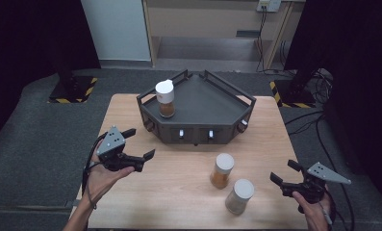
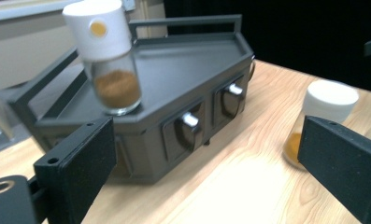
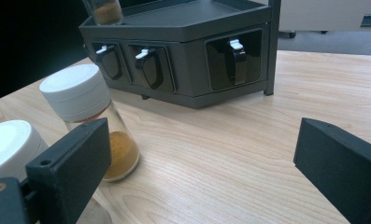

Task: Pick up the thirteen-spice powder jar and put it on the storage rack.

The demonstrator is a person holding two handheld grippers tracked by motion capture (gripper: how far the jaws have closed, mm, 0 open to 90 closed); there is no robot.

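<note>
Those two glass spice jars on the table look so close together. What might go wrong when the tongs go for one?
The white-capped glass jar of orange powder and the white-capped jar of pale powder stand nearly touching, so the open right tongs may knock one over while gripping the other. Both are tall and narrow, so a tipped jar might roll off the wooden table.

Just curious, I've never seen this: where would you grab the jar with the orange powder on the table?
Probably the clear glass body of the orange jar, below its white cap. It stands upright, so come in level from the right gripper's side, fingers either side.
</note>
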